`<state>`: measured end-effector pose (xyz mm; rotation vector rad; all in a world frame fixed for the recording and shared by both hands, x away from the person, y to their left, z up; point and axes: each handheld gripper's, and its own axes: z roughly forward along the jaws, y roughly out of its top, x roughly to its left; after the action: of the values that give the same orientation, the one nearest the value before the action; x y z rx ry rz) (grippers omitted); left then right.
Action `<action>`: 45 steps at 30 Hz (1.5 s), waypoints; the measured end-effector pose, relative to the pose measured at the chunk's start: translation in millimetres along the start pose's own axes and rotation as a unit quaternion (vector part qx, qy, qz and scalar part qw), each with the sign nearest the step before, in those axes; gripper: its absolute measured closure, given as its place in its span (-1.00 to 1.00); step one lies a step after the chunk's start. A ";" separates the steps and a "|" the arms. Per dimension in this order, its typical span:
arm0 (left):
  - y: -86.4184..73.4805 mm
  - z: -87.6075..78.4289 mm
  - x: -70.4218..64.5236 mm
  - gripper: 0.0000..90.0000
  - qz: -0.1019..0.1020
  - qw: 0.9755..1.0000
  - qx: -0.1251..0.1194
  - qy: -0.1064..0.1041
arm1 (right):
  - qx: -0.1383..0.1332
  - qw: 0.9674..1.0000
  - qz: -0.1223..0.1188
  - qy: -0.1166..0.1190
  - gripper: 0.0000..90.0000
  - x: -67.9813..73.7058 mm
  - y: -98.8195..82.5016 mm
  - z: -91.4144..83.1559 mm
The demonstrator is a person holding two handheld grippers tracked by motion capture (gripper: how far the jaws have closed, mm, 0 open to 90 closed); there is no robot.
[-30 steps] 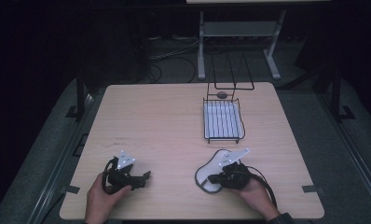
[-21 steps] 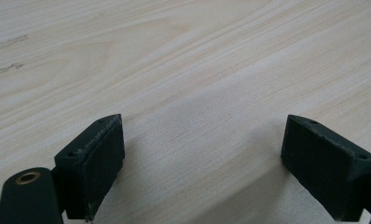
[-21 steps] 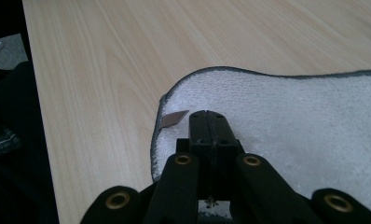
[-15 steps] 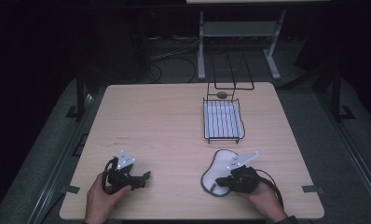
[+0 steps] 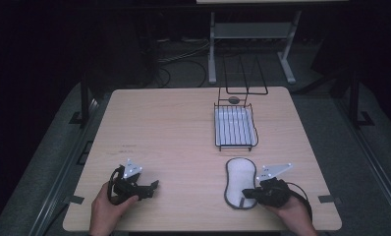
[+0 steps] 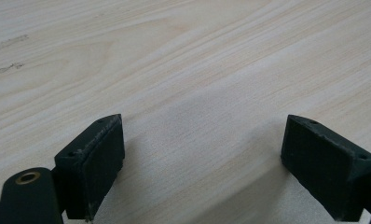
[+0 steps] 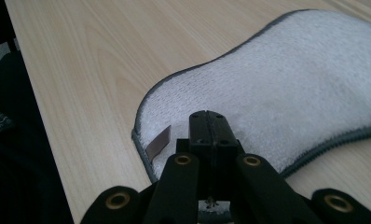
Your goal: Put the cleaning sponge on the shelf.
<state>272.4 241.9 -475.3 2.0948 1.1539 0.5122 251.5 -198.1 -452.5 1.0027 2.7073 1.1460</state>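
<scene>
A white, fluffy cloth [image 5: 240, 180] with a dark grey stitched border lies flat on the wooden table [image 5: 174, 132], near its front edge and just in front of the wire dish rack [image 5: 236, 129]. It is a long, rounded pad (slightly waisted in the middle), running front to back. A small brownish tag [image 7: 158, 142] sticks up at its near end.

A dim lab or test room set up for recording hand work at a table.

A pale wooden table [image 5: 183, 132] stands alone on grey carpet [image 5: 51, 162], with black darkness around it. At twelve o'clock beyond the table, loose cables [image 5: 183, 59] lie on the floor beside a white metal stand [image 5: 247, 39]. Tape marks [image 5: 327, 199] sit at the table's near corners, at five and seven o'clock.
</scene>
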 end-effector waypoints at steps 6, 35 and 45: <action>0.0 0.0 0.0 -0.72 0.000 1.000 0.000 0.000 | -0.003 1.000 0.013 -0.012 1.00 -6.6 -7.4 -8.6; 0.0 0.0 0.1 -0.72 0.000 1.000 0.000 0.000 | -0.022 0.995 0.058 -0.072 0.93 -51.5 -26.9 -42.9; 0.0 0.0 0.1 -0.72 0.000 1.000 0.000 0.000 | -0.051 0.994 0.066 -0.076 0.06 -58.9 -15.9 -51.2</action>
<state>272.5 241.9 -475.3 2.0952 1.1534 0.5119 275.6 -272.6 -437.8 1.2159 2.4710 1.1630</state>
